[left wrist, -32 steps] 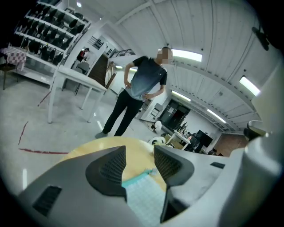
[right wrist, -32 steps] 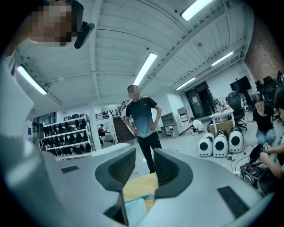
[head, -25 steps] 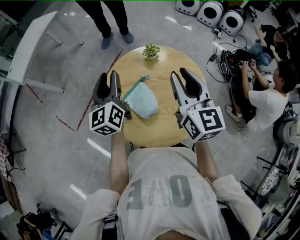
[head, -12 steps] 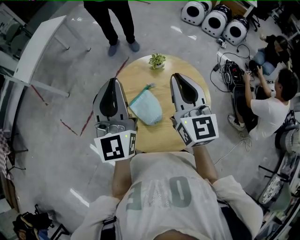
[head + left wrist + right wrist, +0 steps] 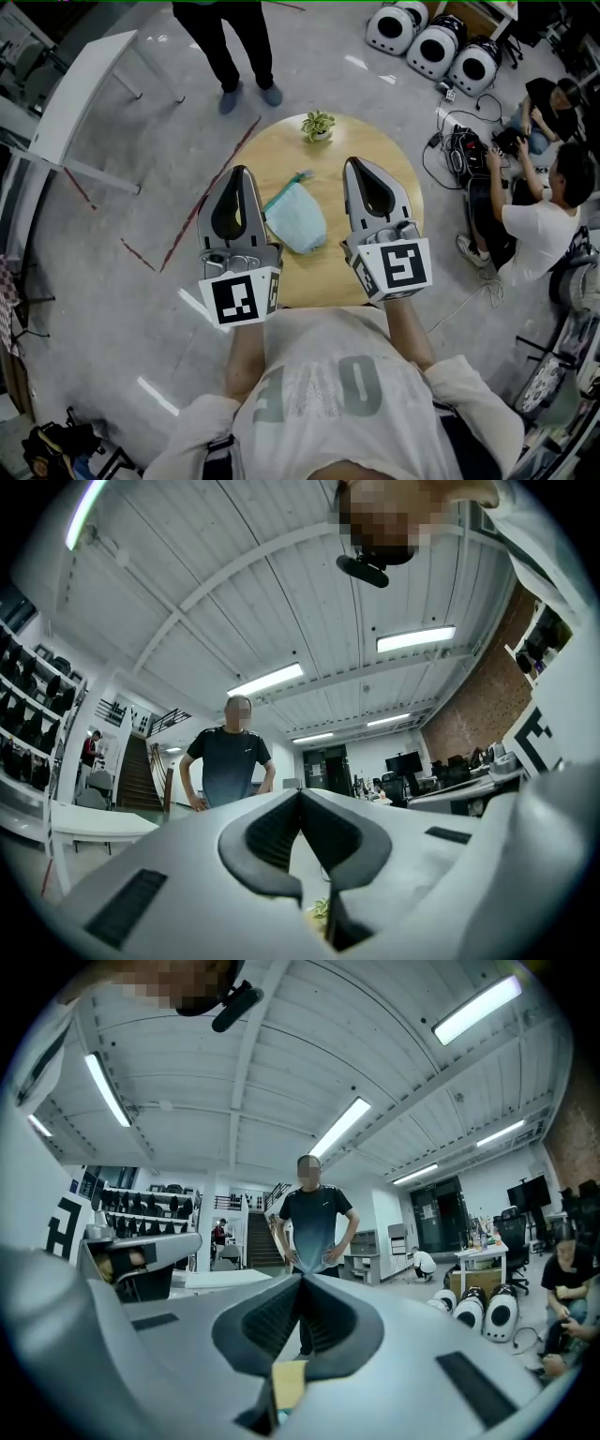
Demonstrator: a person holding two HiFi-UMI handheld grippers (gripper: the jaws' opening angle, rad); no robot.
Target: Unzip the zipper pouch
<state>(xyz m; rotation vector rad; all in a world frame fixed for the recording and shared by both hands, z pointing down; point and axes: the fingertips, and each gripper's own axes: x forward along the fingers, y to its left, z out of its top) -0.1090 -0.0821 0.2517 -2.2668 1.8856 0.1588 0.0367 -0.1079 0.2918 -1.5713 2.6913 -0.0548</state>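
Observation:
A teal zipper pouch (image 5: 298, 225) lies flat on the round wooden table (image 5: 281, 136), its zipper end pointing toward the far side. My left gripper (image 5: 240, 172) hovers just left of the pouch and my right gripper (image 5: 360, 163) just right of it, both pointing away from me and apart from the pouch. Both have just been closing and now stand shut, with nothing between their jaws. In the left gripper view the left gripper (image 5: 300, 792) has its dark pads pressed together, as has the right gripper (image 5: 302, 1277) in the right gripper view.
A small potted plant (image 5: 318, 124) stands at the table's far edge. Beyond it a person (image 5: 239, 47) stands. Seated people (image 5: 539, 211), cables and white round units (image 5: 436, 42) are at the right, and a white table (image 5: 75, 103) at the left.
Both grippers' jaws stood open a second ago and are now shut on nothing. The left gripper has risen and rolled, so its marker cube shows a different face.

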